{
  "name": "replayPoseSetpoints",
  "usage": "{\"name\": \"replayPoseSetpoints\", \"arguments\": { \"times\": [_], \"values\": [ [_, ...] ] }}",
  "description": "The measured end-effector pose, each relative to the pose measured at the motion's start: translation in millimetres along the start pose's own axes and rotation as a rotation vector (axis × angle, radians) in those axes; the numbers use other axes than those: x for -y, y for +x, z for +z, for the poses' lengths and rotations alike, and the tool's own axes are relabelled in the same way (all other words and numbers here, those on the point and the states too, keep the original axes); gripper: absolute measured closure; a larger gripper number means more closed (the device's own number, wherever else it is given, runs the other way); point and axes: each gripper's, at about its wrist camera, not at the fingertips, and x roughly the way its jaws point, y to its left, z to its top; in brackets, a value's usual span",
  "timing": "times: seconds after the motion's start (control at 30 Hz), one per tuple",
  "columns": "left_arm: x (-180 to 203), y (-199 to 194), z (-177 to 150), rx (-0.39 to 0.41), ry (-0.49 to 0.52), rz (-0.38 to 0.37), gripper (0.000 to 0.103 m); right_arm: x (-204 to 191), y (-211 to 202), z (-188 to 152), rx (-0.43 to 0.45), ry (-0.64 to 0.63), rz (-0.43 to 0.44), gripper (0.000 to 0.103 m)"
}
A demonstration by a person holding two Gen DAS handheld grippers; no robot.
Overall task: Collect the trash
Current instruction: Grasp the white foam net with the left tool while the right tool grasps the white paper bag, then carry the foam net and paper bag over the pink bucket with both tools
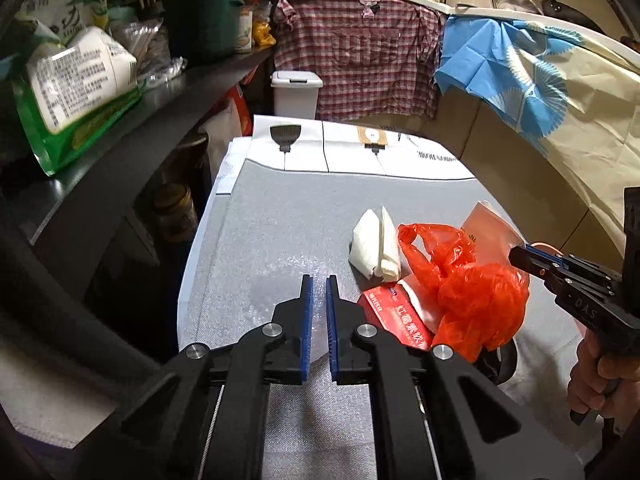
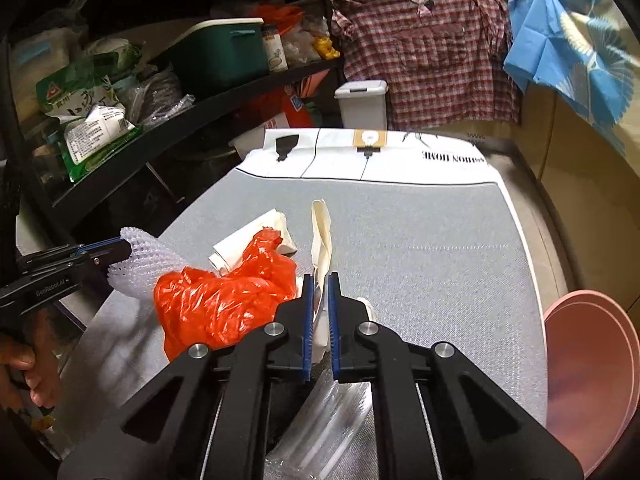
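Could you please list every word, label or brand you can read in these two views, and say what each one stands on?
"DAS": on the right claw body.
"GenRobot.AI": on the left claw body.
"HOME", upside down, after a partly hidden word: on the white cloth at the table's far end.
Red packet: white Chinese characters, too blurred to read.
Green bag on the shelf: print too small to read.

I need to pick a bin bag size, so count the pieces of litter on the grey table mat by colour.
Red or orange: 2, the crumpled orange-red plastic bag and the flat red paper packet
White: 2, the white foam net sleeve and the folded white paper
Clear: 1, the translucent plastic pouch
Total: 5
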Motion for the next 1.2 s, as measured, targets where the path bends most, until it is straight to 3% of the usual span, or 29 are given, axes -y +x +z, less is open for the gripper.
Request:
{"name": "replayPoseSetpoints", "arguments": {
  "times": [0.7,1.2],
  "values": [
    [21,-43,8,0.088,0.028,-0.006,0.097,7,-69,14,0.144,0.007,-0.028,0.097],
    [49,-68,12,0.133,0.048,-0.053,0.097,14,-105,17,0.169,0.018,-0.044,0.098]
  ]
}}
